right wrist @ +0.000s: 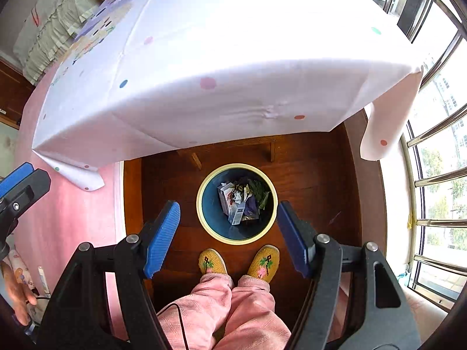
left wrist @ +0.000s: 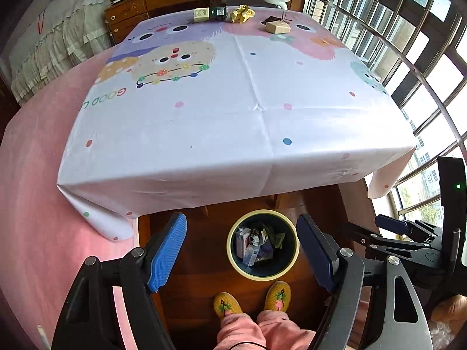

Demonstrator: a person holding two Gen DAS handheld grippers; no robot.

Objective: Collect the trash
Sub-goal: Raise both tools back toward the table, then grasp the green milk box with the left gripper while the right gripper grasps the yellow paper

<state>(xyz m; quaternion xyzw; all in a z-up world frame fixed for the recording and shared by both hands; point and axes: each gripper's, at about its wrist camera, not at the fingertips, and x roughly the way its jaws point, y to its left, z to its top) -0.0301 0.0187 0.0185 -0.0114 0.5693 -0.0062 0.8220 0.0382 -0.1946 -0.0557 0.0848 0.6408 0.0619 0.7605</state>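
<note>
Both grippers hang over the bin (right wrist: 204,204) on the floor, left gripper (left wrist: 242,250) and right gripper (right wrist: 229,233) fingers spread wide, empty; crumpled yellow paper (left wrist: 241,13) sits far across the worktop (left wrist: 204,122).

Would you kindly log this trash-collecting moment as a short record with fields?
left tool: open, holding nothing
right tool: open, holding nothing
bin: on the floor before the table, already holding cartons and wrappers
left on table: crumpled yellow paper, tan box, small cartons, all at the far edge
tablecloth: near half bare
</note>
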